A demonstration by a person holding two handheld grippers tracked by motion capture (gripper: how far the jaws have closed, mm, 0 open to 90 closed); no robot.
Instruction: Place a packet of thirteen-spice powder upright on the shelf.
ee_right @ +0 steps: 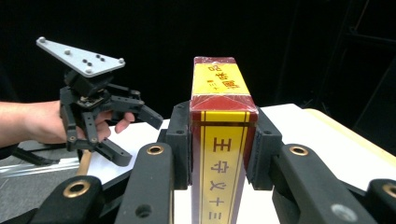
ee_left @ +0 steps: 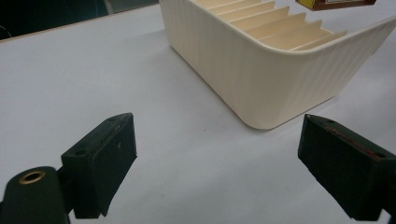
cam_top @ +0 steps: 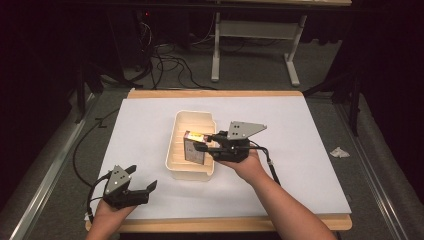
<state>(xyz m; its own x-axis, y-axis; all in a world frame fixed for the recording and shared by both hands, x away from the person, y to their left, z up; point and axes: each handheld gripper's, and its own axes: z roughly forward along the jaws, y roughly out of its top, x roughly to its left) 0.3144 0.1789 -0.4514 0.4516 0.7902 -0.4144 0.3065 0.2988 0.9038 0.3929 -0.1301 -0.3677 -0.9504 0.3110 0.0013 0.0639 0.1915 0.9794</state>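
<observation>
One right hand-held gripper (ee_right: 223, 149) clamping red-yellow box (ee_right: 219, 140), left hand-held gripper (ee_left: 219, 163) wide, empty

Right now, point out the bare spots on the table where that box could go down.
The white sheet is bare right of the cream bin, and behind the bin up to the far table edge. Left of the bin is bare too, down to the open left gripper. The middle is crowded: the right gripper holds the box over the bin.

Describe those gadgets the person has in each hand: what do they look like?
Both are black two-fingered tools. The left gripper and right gripper each carry a grey three-cornered metal plate dotted with screws, brass-coloured pivot rivets, blocky black fingers and a black trailing cable. The forearms are bare, no sleeves.
</observation>
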